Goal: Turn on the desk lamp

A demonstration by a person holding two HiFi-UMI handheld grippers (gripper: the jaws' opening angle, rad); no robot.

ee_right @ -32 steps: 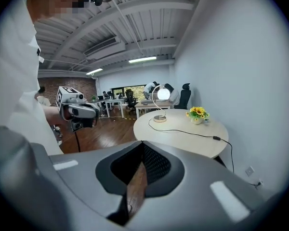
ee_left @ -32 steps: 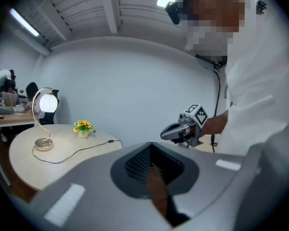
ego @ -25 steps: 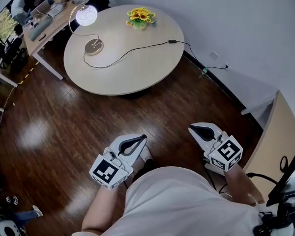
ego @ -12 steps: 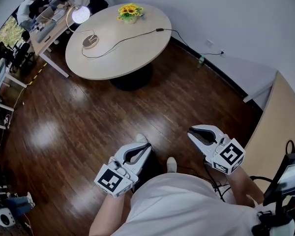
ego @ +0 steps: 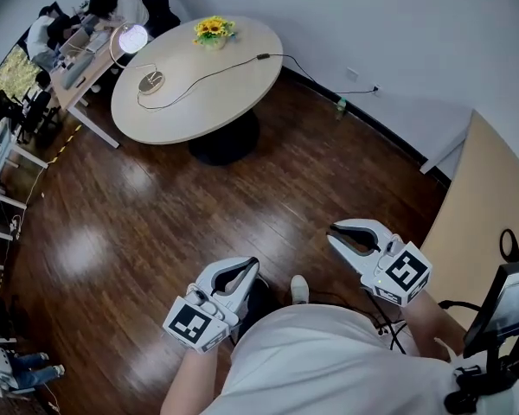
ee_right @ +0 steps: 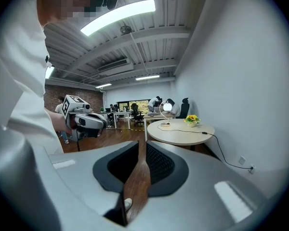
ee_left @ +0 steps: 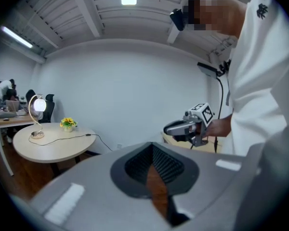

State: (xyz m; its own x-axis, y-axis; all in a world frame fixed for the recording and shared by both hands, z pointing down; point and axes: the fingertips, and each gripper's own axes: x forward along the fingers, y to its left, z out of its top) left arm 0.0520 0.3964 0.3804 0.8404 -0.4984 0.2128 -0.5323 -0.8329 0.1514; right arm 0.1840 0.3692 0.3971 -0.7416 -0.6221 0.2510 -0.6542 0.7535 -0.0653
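The desk lamp (ego: pixel 131 37) glows on the far left of the round table (ego: pixel 199 102), its base (ego: pixel 150 82) beside a black cable (ego: pixel 216 69). It also shows lit in the left gripper view, where the lamp (ee_left: pixel 38 105) is small and distant, and in the right gripper view as lamp (ee_right: pixel 166 107). My left gripper (ego: pixel 254 263) and right gripper (ego: pixel 332 229) are held close to my body, far from the table, over the floor. Both are shut with nothing in them. Along the jaws I see the left gripper (ee_left: pixel 152 146) and the right gripper (ee_right: pixel 138 143).
A pot of yellow flowers (ego: pixel 211 29) stands at the table's far edge. Office desks with seated people (ego: pixel 60 37) lie beyond the lamp. A light wooden desk (ego: pixel 480 223) with a monitor (ego: pixel 506 305) is at my right. Dark wood floor (ego: pixel 156 206) separates me from the table.
The table and lamp have shrunk and slid toward the upper left of the head view, so I stand farther from them. Both grippers stay shut near my body.
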